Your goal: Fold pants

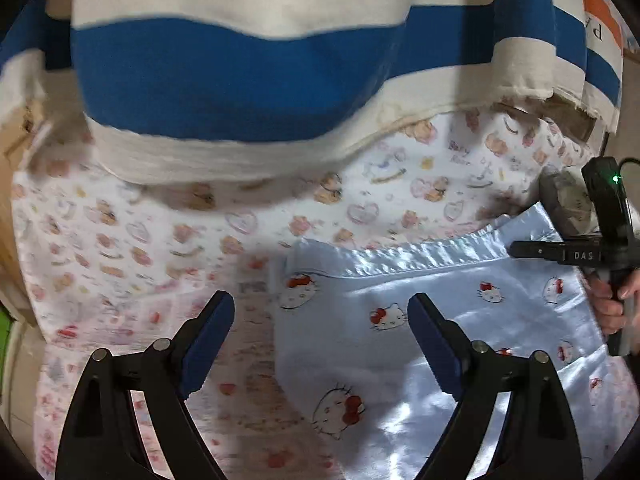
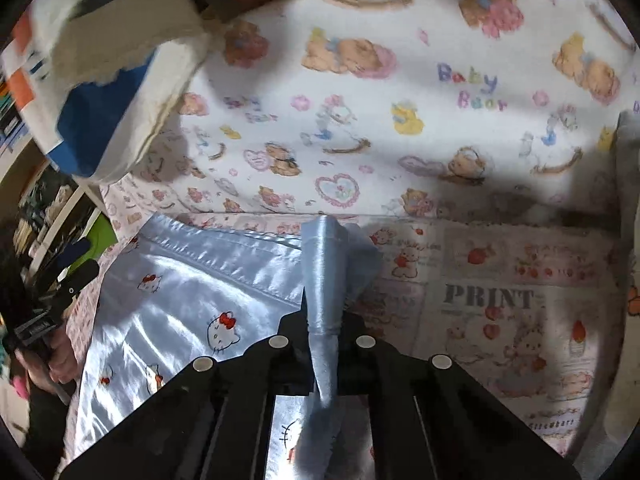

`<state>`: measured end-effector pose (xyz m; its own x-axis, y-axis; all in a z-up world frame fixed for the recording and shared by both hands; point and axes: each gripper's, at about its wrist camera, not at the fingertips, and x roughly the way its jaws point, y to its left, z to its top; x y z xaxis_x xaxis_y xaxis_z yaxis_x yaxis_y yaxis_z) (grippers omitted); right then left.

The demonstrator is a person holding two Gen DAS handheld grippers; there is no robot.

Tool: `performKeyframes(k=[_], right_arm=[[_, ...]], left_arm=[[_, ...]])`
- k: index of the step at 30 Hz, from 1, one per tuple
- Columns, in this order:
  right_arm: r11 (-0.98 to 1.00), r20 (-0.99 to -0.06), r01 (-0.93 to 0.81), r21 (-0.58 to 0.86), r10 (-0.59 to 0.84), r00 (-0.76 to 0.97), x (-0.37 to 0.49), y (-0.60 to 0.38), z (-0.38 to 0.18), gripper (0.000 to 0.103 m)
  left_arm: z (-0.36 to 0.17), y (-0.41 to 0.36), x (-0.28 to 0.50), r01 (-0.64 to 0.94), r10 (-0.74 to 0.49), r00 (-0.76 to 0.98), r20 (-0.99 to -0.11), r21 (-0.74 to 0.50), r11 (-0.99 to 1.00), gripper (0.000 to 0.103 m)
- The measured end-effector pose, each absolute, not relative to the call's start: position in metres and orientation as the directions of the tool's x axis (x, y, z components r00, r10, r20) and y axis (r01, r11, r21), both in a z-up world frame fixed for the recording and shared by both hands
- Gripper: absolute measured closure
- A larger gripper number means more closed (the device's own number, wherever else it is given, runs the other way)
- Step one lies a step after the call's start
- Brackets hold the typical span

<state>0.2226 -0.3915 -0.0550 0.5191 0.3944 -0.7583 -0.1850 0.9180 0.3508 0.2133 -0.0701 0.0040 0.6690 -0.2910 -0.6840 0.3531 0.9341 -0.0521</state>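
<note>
Shiny light-blue satin pants (image 1: 420, 344) with a cartoon-cat print lie flat on a patterned bed sheet. My left gripper (image 1: 320, 320) hovers open just above the pants' left edge, with nothing between its blue pads (image 1: 212, 340). In the right wrist view the pants (image 2: 180, 292) spread to the left, and my right gripper (image 2: 322, 320) is shut on a bunched fold of the waistband corner (image 2: 324, 264), which stands up between the jaws. The right gripper also shows at the right edge of the left wrist view, held by a hand (image 1: 612, 300).
A white bear-print pillow or quilt (image 2: 400, 100) lies behind the pants. A folded cream, blue and orange striped blanket (image 1: 240, 80) is piled at the back. A newsprint-pattern sheet (image 2: 500, 300) covers the bed to the right. Shelves (image 2: 52, 216) stand at the far left.
</note>
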Motion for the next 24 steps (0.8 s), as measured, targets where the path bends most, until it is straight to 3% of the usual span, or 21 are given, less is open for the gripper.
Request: performKeyframes(k=[10,20,22,23,24], right_arm=[[0.916,-0.744,-0.203,0.346,0.399,0.536,0.218,-0.393,-0.043,0.099],[0.912,-0.733,-0.206,0.354,0.408,0.545,0.225,-0.391,-0.041,0.099],[0.915,-0.736,-0.217,0.340,0.403,0.544,0.226,-0.388,-0.040,0.099],[0.916,-0.738,-0.219,0.336,0.400,0.543,0.226,-0.388,-0.040,0.099],[0.918,-0.742,-0.217,0.331,0.396,0.541,0.227,-0.387,-0.040,0.099]], left_arm=[[-0.022,-0.065,0.278,0.285,-0.359,0.469,-0.807,-0.247,0.926,0.015],[-0.041,-0.076,0.302,0.295,-0.314,0.488,-0.814,-0.185,0.937,0.016],[-0.041,-0.077,0.304,0.306,-0.325,0.494,-0.807,-0.188,0.933,0.019],[-0.041,-0.076,0.305,0.305,-0.336,0.499,-0.799,-0.201,0.931,0.025],[-0.041,-0.075,0.305,0.302,-0.346,0.505,-0.791,-0.214,0.929,0.041]])
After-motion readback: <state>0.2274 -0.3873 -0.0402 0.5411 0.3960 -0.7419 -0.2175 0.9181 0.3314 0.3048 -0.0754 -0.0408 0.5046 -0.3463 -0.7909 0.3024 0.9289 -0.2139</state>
